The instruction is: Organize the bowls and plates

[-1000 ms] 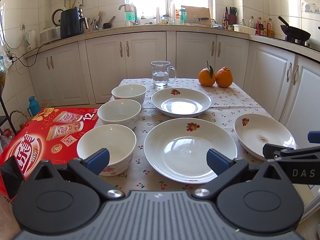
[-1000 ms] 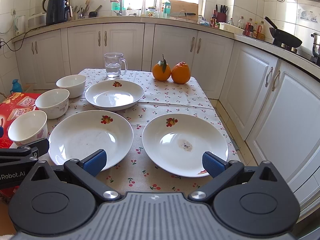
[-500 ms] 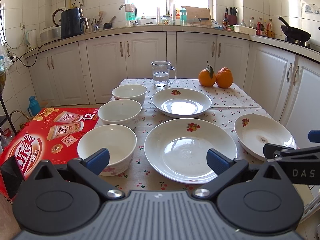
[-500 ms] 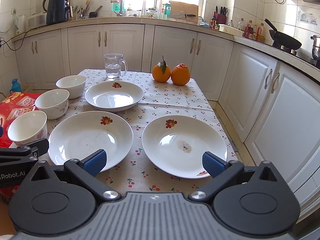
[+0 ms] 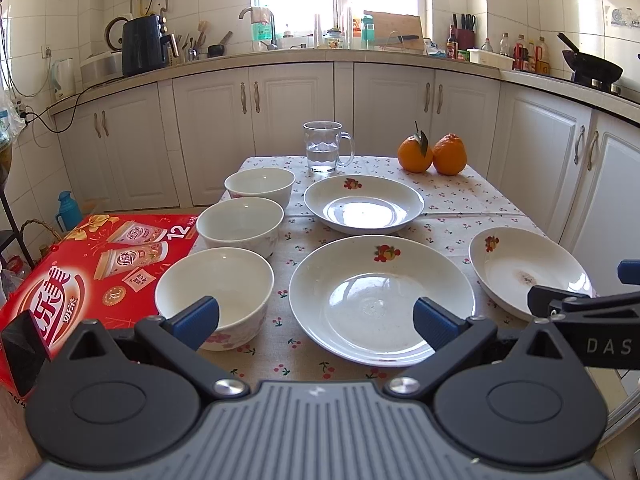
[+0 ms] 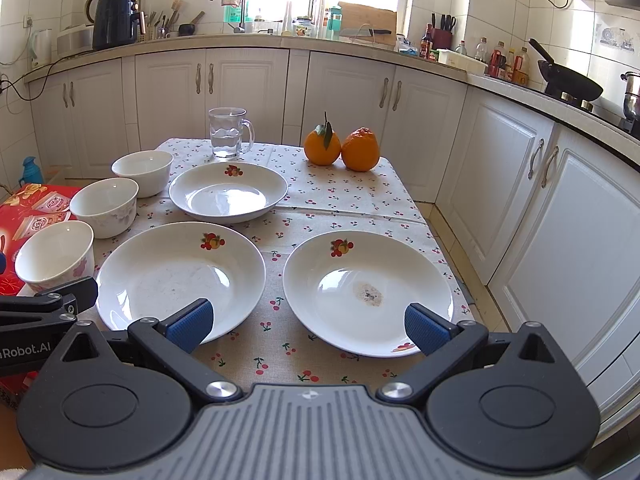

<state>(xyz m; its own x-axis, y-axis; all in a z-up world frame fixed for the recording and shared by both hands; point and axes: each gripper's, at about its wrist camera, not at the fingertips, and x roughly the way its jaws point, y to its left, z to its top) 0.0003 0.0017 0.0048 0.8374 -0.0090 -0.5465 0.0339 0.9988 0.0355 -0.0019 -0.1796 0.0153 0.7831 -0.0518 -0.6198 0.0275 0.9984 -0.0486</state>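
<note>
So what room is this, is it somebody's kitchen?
Yes, most likely a home kitchen. A counter with white cabinets wraps the room, there's a sink faucet under the window, a black wok on the stove, and a table set with plates and bowls.

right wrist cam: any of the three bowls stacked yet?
No. All three bowls sit apart in a row on the table's left side, none nested in another.

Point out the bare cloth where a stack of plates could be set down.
The widest free patch lies on the right far part of the floral tablecloth, between the two oranges, the far white fruit-print plate and the stained near-right plate. The left side is crowded with three white bowls.
</note>
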